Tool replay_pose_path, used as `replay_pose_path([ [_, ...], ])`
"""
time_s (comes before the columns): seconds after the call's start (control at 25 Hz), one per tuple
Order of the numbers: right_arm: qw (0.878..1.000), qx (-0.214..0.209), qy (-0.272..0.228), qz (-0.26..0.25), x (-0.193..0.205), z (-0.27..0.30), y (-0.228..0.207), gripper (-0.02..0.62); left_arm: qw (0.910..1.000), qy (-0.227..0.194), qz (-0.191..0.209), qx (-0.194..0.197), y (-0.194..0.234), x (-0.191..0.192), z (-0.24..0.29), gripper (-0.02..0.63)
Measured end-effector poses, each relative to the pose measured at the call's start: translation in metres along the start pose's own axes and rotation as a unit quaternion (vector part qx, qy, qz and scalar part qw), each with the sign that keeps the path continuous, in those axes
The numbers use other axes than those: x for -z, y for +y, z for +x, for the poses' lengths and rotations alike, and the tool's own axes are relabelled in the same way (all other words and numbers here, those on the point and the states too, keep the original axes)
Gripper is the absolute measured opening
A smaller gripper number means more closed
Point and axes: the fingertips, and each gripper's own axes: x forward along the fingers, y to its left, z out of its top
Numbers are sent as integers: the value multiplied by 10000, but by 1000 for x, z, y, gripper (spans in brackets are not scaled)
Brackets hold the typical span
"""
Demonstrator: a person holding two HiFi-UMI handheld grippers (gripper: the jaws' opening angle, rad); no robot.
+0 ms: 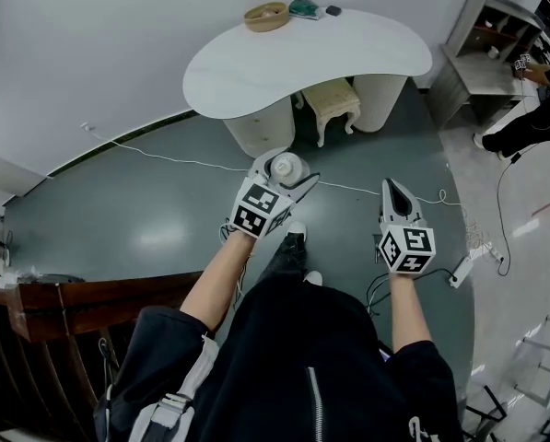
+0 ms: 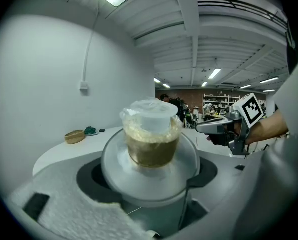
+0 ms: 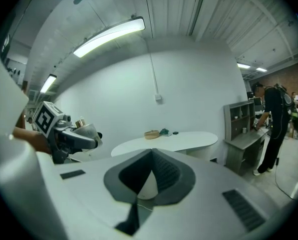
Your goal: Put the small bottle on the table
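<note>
The small bottle [image 2: 152, 136] is a clear jar of brownish stuff with a white cap under a plastic wrap. My left gripper [image 1: 284, 158] is shut on it and holds it over the grey floor, short of the white table [image 1: 348, 49]. In the left gripper view the bottle stands upright between the wide-set jaws. My right gripper [image 1: 392, 186] hangs beside it to the right, shut, with nothing in its jaws. The right gripper view shows its jaws [image 3: 149, 154] meeting at a point. At that view's left is the bottle [image 3: 80, 123] in the left gripper.
On the table's far side lie a wooden bowl [image 1: 266, 16], a green thing [image 1: 304, 7] and a small dark object [image 1: 333, 10]. A cream stool [image 1: 332, 99] stands under it. A grey shelf unit [image 1: 482, 53] and a person [image 1: 542, 109] are at the right. Cables and a power strip [image 1: 462, 270] lie on the floor.
</note>
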Motion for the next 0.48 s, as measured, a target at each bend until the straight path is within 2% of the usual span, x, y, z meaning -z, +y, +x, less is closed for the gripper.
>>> replay_pose_path([
  [0.16, 10000, -6, 18, -11, -3, 26, -6, 2, 9999, 73, 65, 83, 16, 2, 18, 342],
  [0.48, 9999, 44, 96, -109, -20, 102, -25, 2, 9996, 141, -20, 251, 77, -3, 77, 342],
])
